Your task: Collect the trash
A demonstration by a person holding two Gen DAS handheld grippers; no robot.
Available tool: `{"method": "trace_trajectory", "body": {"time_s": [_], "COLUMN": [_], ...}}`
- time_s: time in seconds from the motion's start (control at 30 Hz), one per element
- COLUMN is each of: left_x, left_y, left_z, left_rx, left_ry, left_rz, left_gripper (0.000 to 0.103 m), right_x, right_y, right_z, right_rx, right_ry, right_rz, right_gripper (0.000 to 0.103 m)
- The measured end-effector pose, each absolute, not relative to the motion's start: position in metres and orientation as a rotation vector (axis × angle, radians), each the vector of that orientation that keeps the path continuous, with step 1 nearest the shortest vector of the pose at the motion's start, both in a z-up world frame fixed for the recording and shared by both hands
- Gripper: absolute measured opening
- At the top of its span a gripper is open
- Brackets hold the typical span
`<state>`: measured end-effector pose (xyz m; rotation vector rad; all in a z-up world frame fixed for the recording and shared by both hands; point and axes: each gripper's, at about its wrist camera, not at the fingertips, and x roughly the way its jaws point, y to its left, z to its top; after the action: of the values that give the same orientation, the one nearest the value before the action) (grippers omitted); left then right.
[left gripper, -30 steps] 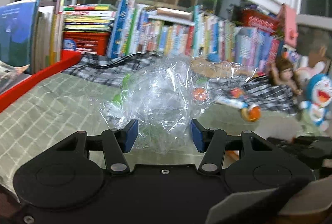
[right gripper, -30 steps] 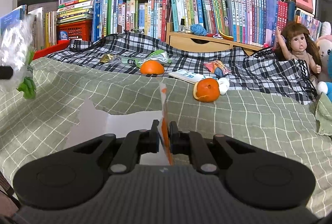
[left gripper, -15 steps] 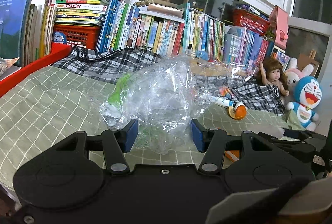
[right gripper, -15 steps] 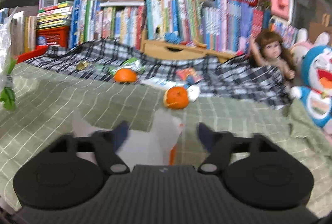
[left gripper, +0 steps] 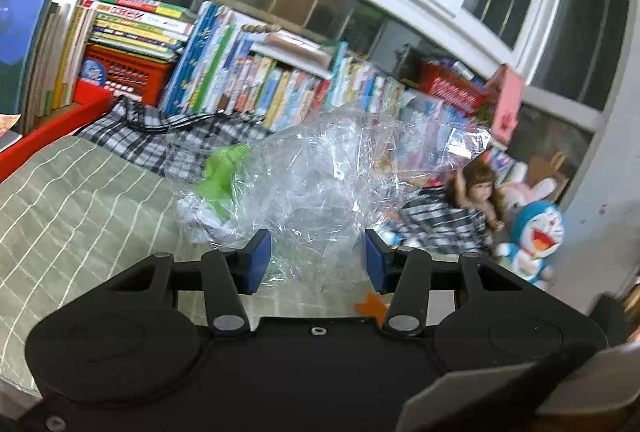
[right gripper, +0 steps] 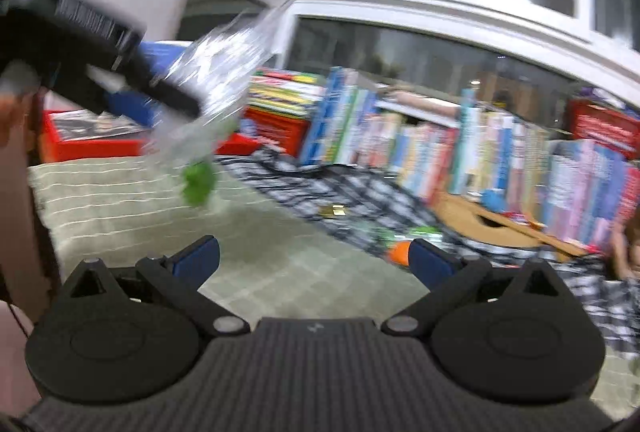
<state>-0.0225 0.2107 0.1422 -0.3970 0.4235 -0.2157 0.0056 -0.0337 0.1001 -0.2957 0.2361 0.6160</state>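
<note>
left wrist: low over bed (left gripper: 80,199), facing bookshelf (left gripper: 256,87) | right wrist: same, tilted

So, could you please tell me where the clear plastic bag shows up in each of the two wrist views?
Left wrist view: the clear plastic bag fills the centre, between the left gripper's blue pads.
Right wrist view: the bag hangs at upper left, blurred, from the left gripper; the right gripper stands open and empty.
Shared landmark: the row of books under the window.

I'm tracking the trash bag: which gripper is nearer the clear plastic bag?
Left. The left gripper has the clear plastic bag between its fingers; the right gripper is open, beside and below it.
</note>
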Motion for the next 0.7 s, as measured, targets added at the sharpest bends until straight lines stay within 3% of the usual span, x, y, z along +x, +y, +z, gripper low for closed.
{"method": "trace_trajectory", "body": {"time_s": [0.43,0.5,0.53,0.57,0.63,0.7], "left_x": [-0.044,-0.047,-0.048,-0.048,-0.049,-0.050], "left_y": [0.185,0.180,0.179,0.178,0.179,0.178], "left_z": [0.150,0.149,0.149,0.148,0.147,0.146], "left_rx": [-0.419,-0.405,-0.399,-0.405,-0.436,-0.439], "left_ry": [0.442,0.441,0.440,0.440,0.442,0.443], "left_rz": [-0.363,-0.364,-0.359,-0.361,-0.383,-0.388], "left_gripper": [0.047,0.047,0.047,0.047,0.047,0.047], "right_x": [0.016,0.018,0.019,0.020,0.023,0.031], "right_y": [0.015,0.014,0.014,0.015,0.017,0.014], "right_z": [0.089,0.090,0.090,0.089,0.086,0.084], "right_rx": [-0.177,-0.162,-0.161,-0.164,-0.164,-0.122], "right_ry": [0.174,0.177,0.186,0.198,0.227,0.265], "right_rz": [0.695,0.705,0.709,0.705,0.670,0.663], "right_gripper": [0.102,0.090,0.080,0.062,0.040,0.039]}}
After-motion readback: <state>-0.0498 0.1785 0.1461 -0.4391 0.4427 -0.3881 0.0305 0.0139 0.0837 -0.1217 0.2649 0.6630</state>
